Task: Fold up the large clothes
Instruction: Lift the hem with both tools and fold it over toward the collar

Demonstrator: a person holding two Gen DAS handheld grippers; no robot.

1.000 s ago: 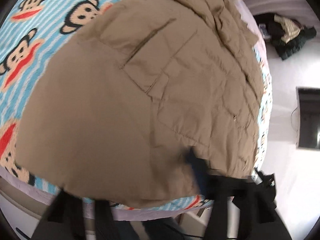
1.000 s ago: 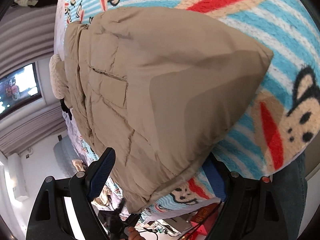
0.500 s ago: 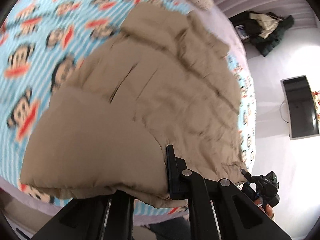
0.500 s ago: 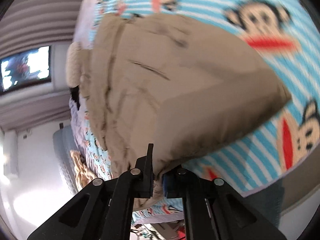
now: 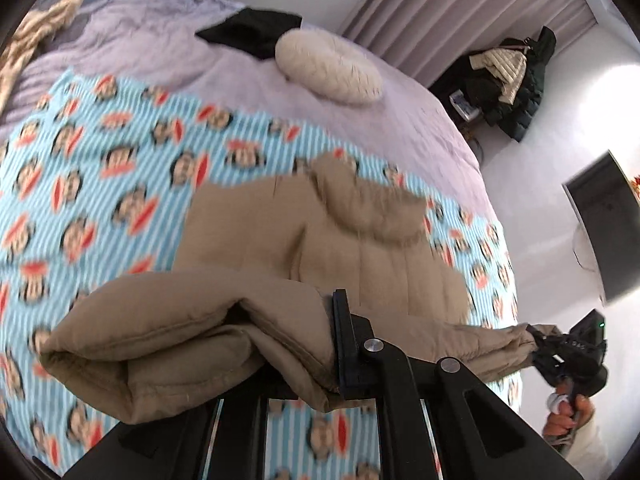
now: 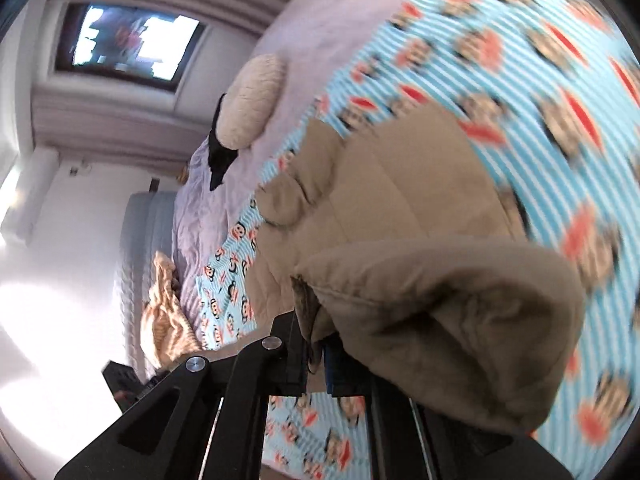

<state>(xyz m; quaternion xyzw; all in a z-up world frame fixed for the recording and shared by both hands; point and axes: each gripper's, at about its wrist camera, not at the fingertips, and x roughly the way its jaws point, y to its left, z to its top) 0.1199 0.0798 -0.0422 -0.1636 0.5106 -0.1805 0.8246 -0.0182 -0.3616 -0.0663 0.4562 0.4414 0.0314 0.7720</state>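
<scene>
Left wrist view. Your left gripper [image 5: 316,364] pinched the near hem of the tan quilted jacket [image 5: 360,248], its fingers pressed together on a bunched fold of fabric that was lifted clear of the monkey-print blanket [image 5: 100,184]. The far part of the jacket lay flat on that blanket, collar end pointing toward the far side of the bed. At the right edge of this view your right gripper [image 5: 560,352] gripped the other end of the same hem, the edge stretched between the two tools. Beyond the blanket lay a lilac bedspread [image 5: 160,52], bearing a cream round cushion [image 5: 328,66] and a black garment [image 5: 252,32] just behind it. A pile of dark coats [image 5: 508,88] stood far right, near the pleated curtain [image 5: 460,12].

Right wrist view. Your right gripper [image 6: 316,348] had its fingers closed on the jacket's [image 6: 380,208] hem, a thick fold [image 6: 460,320] draping over the right finger. The cushion [image 6: 252,100] sat on the bedspread [image 6: 320,20] at the far side, a window [image 6: 128,44] beyond it; a beige knitted item [image 6: 164,312] lay at the left margin.
</scene>
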